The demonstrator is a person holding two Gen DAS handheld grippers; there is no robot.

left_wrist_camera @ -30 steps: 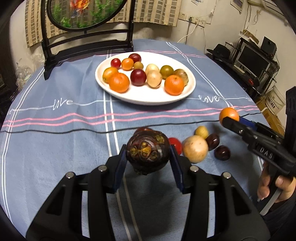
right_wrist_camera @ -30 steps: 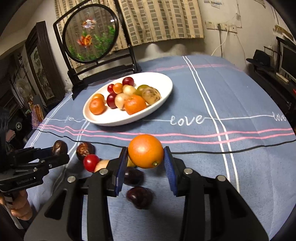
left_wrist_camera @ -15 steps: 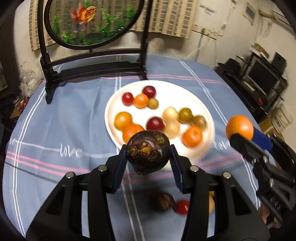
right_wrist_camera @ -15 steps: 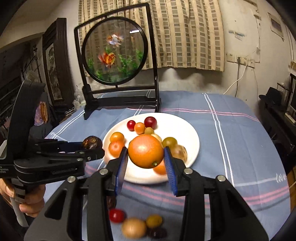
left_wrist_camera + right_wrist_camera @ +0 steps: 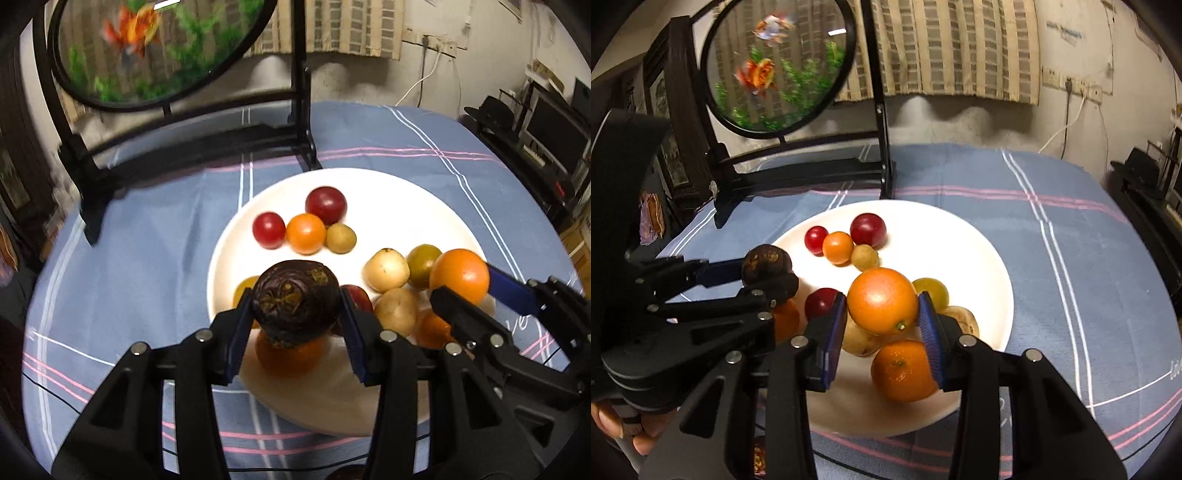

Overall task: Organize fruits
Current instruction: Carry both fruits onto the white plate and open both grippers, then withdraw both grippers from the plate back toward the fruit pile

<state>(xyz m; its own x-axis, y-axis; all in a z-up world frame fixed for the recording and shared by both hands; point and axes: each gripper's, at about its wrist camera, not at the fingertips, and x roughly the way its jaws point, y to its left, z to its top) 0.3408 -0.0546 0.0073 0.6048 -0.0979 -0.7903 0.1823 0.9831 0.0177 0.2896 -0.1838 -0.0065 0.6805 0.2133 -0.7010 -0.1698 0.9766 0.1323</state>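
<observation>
My left gripper [image 5: 295, 310] is shut on a dark purple mangosteen [image 5: 295, 301] and holds it above the near left part of the white plate [image 5: 391, 195]. My right gripper [image 5: 882, 312] is shut on an orange [image 5: 882, 301] above the plate's [image 5: 960, 236] middle. The plate holds several small fruits: red, orange, yellow and green. In the left wrist view the right gripper [image 5: 461, 291] with its orange [image 5: 460, 280] is at the right. In the right wrist view the left gripper [image 5: 772, 273] with the mangosteen [image 5: 767, 264] is at the left.
A round fish picture in a black stand [image 5: 184, 144] rises right behind the plate; it also shows in the right wrist view [image 5: 798, 170]. The table has a blue striped cloth [image 5: 1089, 258]. A dark fruit [image 5: 759, 458] lies on the cloth near the plate's front edge.
Both grippers have moved forward from above the loose fruits on the cloth to over the plate, each still holding its fruit.
</observation>
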